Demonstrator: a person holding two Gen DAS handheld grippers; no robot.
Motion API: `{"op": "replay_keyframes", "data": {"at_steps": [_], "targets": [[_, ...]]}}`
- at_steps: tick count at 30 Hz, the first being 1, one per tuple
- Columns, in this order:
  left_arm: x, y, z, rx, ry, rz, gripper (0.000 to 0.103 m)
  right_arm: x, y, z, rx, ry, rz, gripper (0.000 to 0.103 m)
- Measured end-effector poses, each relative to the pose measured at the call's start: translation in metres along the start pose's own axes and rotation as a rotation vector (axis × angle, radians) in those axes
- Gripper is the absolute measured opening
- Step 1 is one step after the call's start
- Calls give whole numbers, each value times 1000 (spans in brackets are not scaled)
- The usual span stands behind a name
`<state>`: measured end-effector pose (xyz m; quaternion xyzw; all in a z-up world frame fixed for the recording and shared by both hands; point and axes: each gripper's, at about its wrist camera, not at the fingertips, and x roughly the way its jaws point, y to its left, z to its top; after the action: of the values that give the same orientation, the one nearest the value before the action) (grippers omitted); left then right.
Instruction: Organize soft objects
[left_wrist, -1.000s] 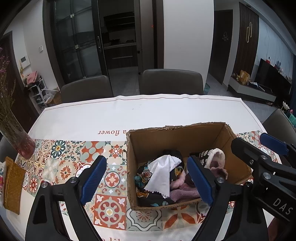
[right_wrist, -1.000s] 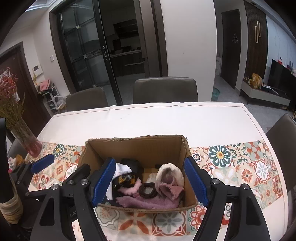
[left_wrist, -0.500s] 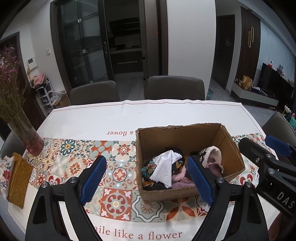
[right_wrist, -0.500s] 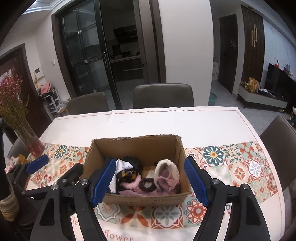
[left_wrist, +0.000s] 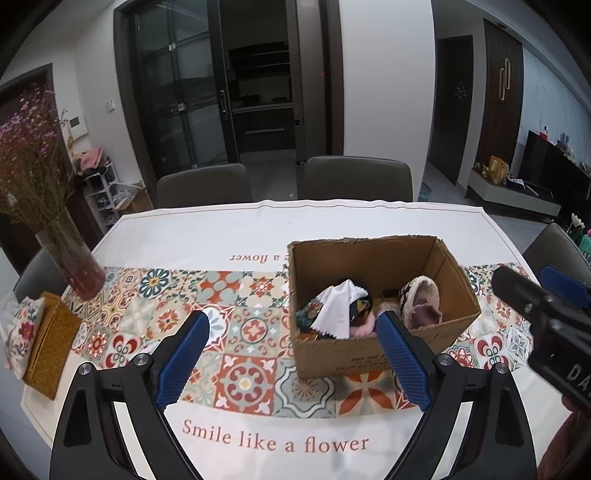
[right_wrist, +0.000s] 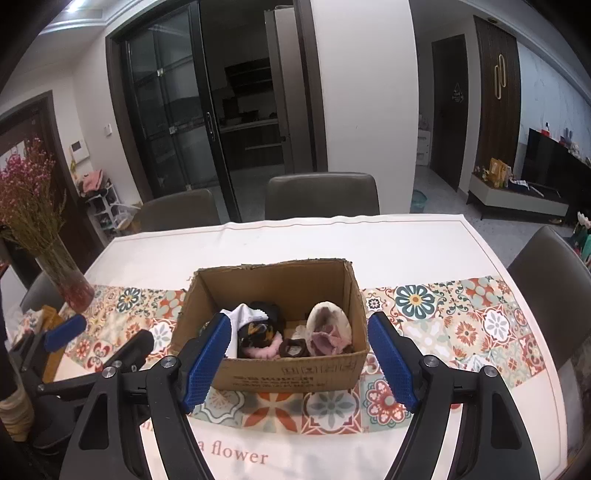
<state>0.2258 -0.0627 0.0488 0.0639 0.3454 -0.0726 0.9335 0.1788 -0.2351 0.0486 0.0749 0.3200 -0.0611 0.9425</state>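
Note:
An open cardboard box (left_wrist: 373, 354) (right_wrist: 288, 373) stands on the patterned table runner. Inside lie several soft things: a white cloth (left_wrist: 338, 308) (right_wrist: 242, 315), a dark patterned fabric (right_wrist: 258, 332), a pink fluffy piece (right_wrist: 264, 352), a cream and mauve slipper (left_wrist: 421, 301) (right_wrist: 328, 326) and a dark ring (right_wrist: 293, 347). My left gripper (left_wrist: 291, 360) is open and empty, near the table's front edge, left of the box. My right gripper (right_wrist: 297, 356) is open and empty, in front of the box.
A glass vase of pink dried flowers (left_wrist: 70, 258) (right_wrist: 64, 278) stands at the table's left. A yellow box and floral cloth (left_wrist: 48, 343) lie at the left edge. Chairs (left_wrist: 354, 181) stand behind the table and one (right_wrist: 550, 284) at the right.
Both grippers have pulled back and up from the box, which now sits farther away. The soft things stay in the box. Both grippers stay open.

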Motion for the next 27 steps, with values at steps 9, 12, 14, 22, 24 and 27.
{"op": "replay_keyframes", "data": {"at_steps": [9, 12, 14, 22, 24, 27], "targets": [[-26, 11, -20, -24, -20, 22, 94, -26, 11, -18, -15, -14, -4, 77], [-36, 14, -28, -33, -31, 25, 95, -34, 11, -24, -13, -21, -8, 77], [-41, 15, -33, -35, -32, 24, 95, -39, 11, -27, -11, -22, -8, 77], [-65, 19, -64, -59, -36, 33, 95, -71, 13, -50, -14, -28, -59, 77], [-68, 19, -73, -64, -21, 20, 95, -78, 15, -58, -18, -25, -56, 77], [-74, 19, -82, -65, -13, 8, 95, -87, 15, -69, -18, -21, -57, 77]]}}
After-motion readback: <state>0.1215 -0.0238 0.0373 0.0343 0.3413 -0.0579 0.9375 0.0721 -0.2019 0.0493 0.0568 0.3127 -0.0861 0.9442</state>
